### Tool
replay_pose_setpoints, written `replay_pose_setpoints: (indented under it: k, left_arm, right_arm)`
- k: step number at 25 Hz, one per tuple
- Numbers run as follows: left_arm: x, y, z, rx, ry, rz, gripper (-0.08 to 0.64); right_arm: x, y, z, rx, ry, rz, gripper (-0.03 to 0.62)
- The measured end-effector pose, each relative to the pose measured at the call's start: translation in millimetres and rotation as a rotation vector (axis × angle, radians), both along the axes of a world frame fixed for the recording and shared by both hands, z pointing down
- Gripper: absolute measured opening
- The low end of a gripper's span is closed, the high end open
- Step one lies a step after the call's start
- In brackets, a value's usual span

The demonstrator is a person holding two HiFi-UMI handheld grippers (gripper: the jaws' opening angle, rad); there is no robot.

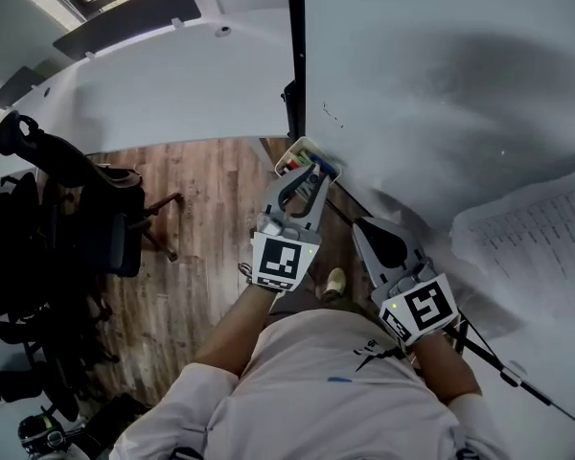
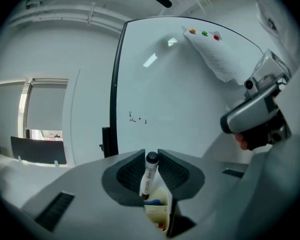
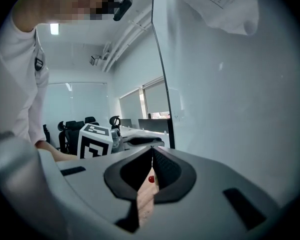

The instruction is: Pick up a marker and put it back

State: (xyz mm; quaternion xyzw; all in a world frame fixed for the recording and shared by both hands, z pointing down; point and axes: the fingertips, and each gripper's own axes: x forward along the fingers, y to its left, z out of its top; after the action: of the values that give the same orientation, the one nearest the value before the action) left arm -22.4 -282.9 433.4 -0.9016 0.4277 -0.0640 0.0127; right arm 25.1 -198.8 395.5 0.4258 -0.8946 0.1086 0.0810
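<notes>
Left gripper (image 2: 151, 158) tight on near-upright marker (image 2: 147, 179), tray (image 2: 157, 211) just below tips; right gripper (image 3: 152, 154) closed, empty

Nothing here reads clean.
- Printed sheet (image 1: 546, 228) on the whiteboard (image 1: 412, 65): rows of print, too small to read.
- Scribbles (image 2: 137, 118) on that board: illegible.
- Marker (image 2: 149, 176): dark print on the barrel, blurred.
- Your left hand-held gripper (image 1: 310, 172) and right hand-held gripper (image 1: 364, 226): black-and-white square code patterns, no letters.
</notes>
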Motion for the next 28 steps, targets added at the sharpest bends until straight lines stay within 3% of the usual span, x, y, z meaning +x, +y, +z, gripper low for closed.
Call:
replay_pose_setpoints:
  k: [10, 18, 22, 28]
  left_arm:
    - [11.2, -23.4, 60.0, -0.018, -0.124, 0.016, 0.086]
    - [24.5, -6.8, 79.1, -0.053, -0.134, 0.072, 0.087]
    - [35.0, 1.2, 83.3, -0.059, -0.131, 0.096, 0.15]
    - [39.3, 13.0, 80.6, -0.057, -0.147, 0.077, 0.156]
  right_arm:
    - [3.9, -17.3, 12.5, -0.045, 0.036, 0.057, 0.014]
    - [-1.8, -13.6, 10.4, -0.049, 0.035, 0.033, 0.014]
    - [2.0, -7.1, 15.2, -0.048, 0.024, 0.014, 0.014]
    - [9.4, 5.4, 13.7, -0.039, 0.015, -0.012, 0.014]
